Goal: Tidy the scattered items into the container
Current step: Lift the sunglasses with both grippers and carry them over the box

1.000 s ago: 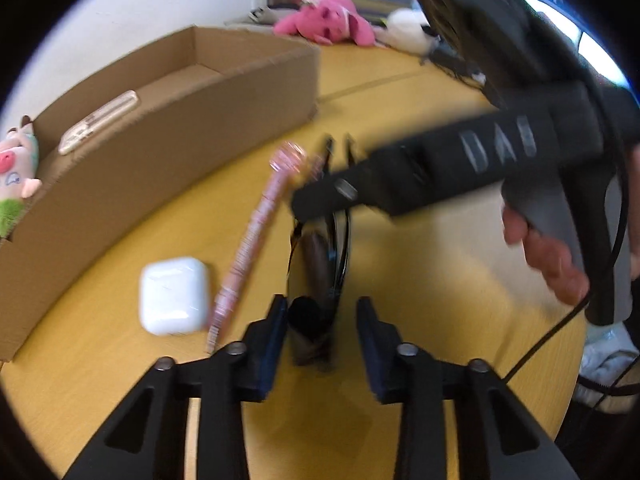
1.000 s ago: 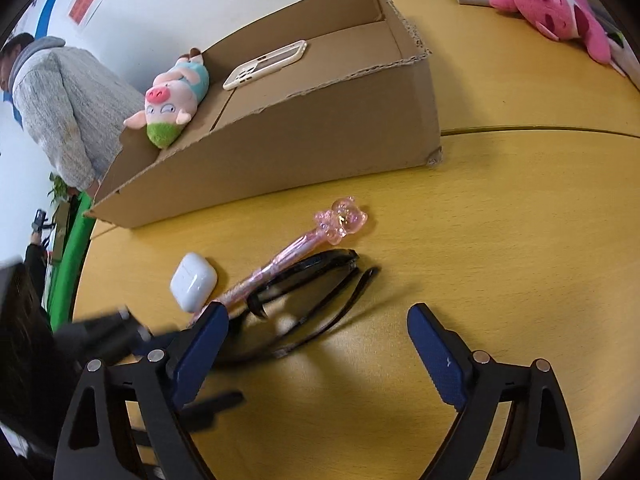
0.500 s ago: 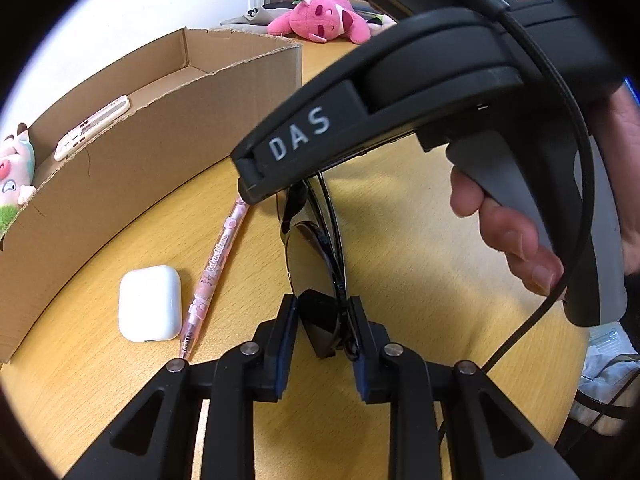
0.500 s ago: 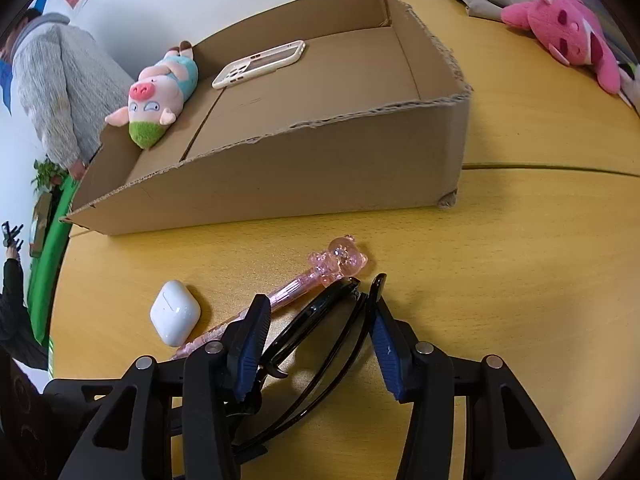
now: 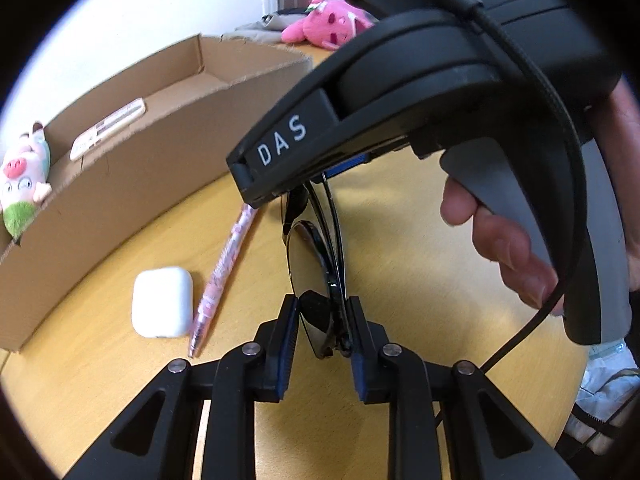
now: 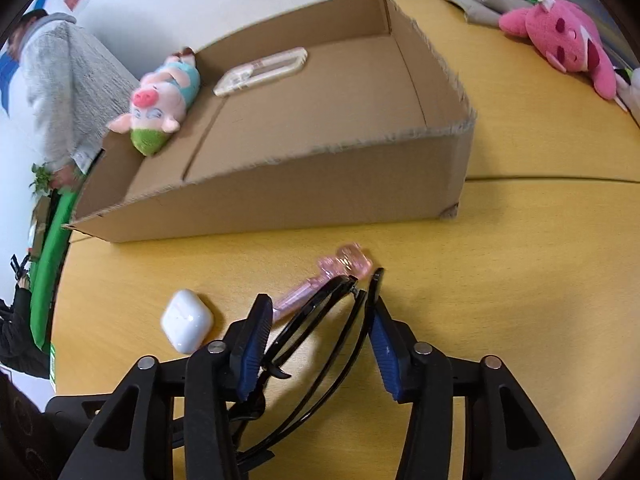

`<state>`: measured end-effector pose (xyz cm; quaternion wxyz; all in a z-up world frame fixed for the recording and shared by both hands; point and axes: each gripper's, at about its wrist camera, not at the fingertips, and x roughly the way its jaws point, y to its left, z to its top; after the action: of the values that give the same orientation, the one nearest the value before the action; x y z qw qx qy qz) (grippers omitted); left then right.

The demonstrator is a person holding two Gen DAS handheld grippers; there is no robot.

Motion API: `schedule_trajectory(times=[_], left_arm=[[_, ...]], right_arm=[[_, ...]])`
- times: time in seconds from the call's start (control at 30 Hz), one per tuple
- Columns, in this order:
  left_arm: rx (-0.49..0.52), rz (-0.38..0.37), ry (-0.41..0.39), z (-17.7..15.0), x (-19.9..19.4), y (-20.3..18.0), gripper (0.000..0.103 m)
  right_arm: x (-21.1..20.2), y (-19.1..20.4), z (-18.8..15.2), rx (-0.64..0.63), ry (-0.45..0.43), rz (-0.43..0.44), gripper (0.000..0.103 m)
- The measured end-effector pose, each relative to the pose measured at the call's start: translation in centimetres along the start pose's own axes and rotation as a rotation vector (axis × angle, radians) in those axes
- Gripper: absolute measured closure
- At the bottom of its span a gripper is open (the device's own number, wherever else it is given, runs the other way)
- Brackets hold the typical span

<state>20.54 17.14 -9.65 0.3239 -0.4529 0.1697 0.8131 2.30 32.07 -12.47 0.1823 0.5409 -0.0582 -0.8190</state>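
you have the black glasses pinched at both ends, on the yellow table just in front of the cardboard box's low front wall. your left gripper is clamped on one end, pads pressing the lens and folded arm. your right gripper brackets the other end of the frame, its pads against the folded arms, so it looks clamped too. the glasses should be light but springy and easy to scratch: thin arms flex, glossy lenses slip. hold the frame near the hinges, not the lens faces, and squeeze no harder than needed. two grips on one thin frame could twist it, so move both hands together. beside the glasses, nearer the box, lie the pink pen and white earbud case, both still outside it.
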Motion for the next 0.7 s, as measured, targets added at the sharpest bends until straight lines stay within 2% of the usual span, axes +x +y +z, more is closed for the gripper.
schedule_trajectory(times=[0.07,0.23,0.3,0.33,0.5,0.7], left_arm=[[0.000,0.022,0.006,-0.2,0.2,-0.6,0.081],[-0.011,0.033,0.002,-0.4,0.3,-1.7,0.081],[-0.009,0.033,0.000,-0.6,0.2,-2.2,0.081],[-0.010,0.032,0.000,-0.6,0.2,-2.4,0.081],[-0.013,0.050,-0.013,-1.1,-0.3,-3.4,0.082],[-0.011,0.097,-0.097,-0.8,-3.0,-4.4,0.082]], right_arm=[[0.1,0.0,-0.2,-0.001,0.001,-0.014,0.039],[-0.6,-0.4,-0.2,-0.004,0.011,-0.040,0.037],[-0.6,-0.4,-0.2,-0.011,0.025,-0.036,0.043],[-0.4,-0.3,-0.2,-0.015,0.035,-0.026,0.053],[-0.4,0.4,-0.2,-0.028,0.029,-0.032,0.059],[-3.0,1.9,0.8,-0.056,-0.047,-0.018,0.059]])
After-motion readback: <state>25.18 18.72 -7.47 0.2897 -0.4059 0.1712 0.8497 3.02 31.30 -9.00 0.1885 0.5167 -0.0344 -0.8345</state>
